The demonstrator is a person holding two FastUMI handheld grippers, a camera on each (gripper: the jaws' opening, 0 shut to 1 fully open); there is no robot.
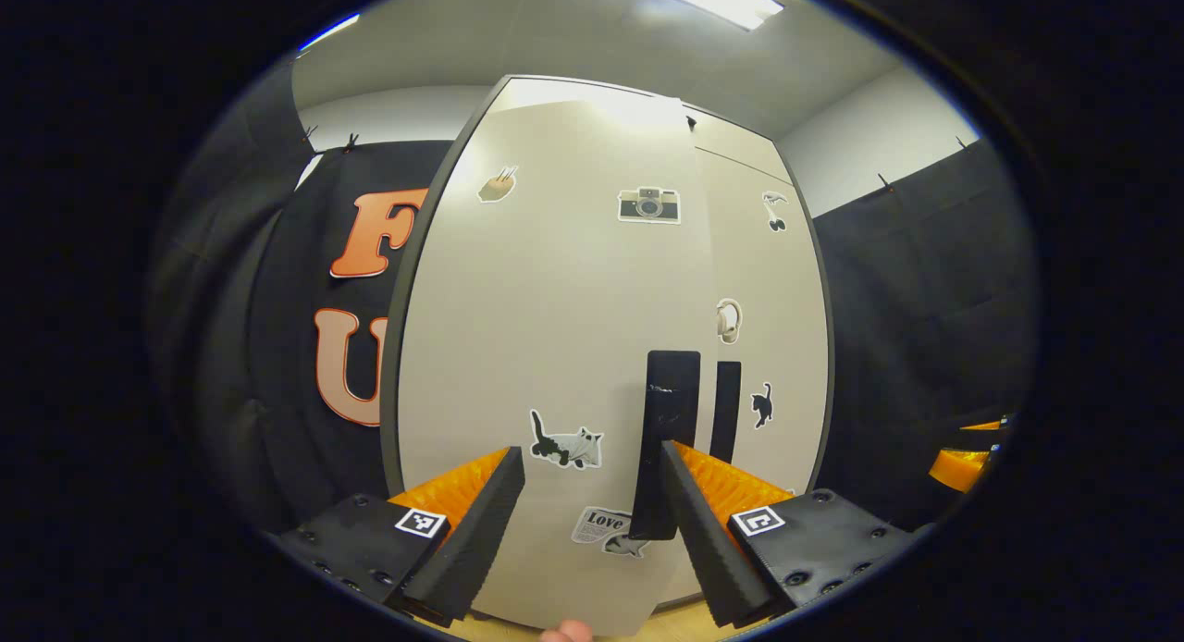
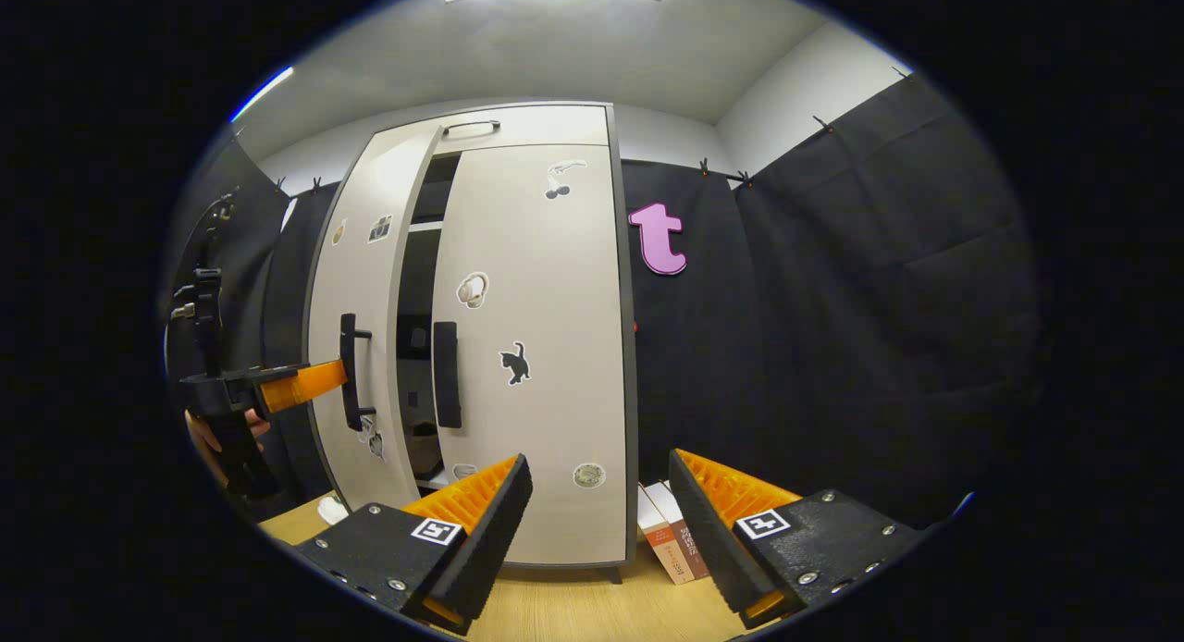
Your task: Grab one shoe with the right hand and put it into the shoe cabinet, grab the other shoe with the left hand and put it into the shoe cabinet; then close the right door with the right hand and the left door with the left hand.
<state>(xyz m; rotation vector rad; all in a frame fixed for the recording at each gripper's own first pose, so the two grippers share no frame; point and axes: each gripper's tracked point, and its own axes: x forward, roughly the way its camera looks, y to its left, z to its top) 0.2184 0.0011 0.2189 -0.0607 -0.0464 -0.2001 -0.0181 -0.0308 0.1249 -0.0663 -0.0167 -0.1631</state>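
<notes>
Left gripper (image 1: 592, 522), fingers apart, faces the left door (image 1: 546, 346) at its handle (image 1: 668, 438), likely to push it closed; right gripper (image 2: 599, 522) waits, fingers apart.

The left door (image 2: 365, 346), standing ajar, hides most of the shoe cabinet's (image 2: 518, 129) inside — through the gap beside it only dark shelf edges show, and whatever lies on them is too dim to make out. In the left gripper view that door's (image 1: 546, 327) foot is cut off at the bottom edge, and the stickers (image 1: 606, 529) low on it are partly covered by its handle (image 1: 664, 438). Right of the cabinet, the books (image 2: 673, 536) on the surface (image 2: 573, 605) are half hidden behind the right claw (image 2: 599, 494).
</notes>
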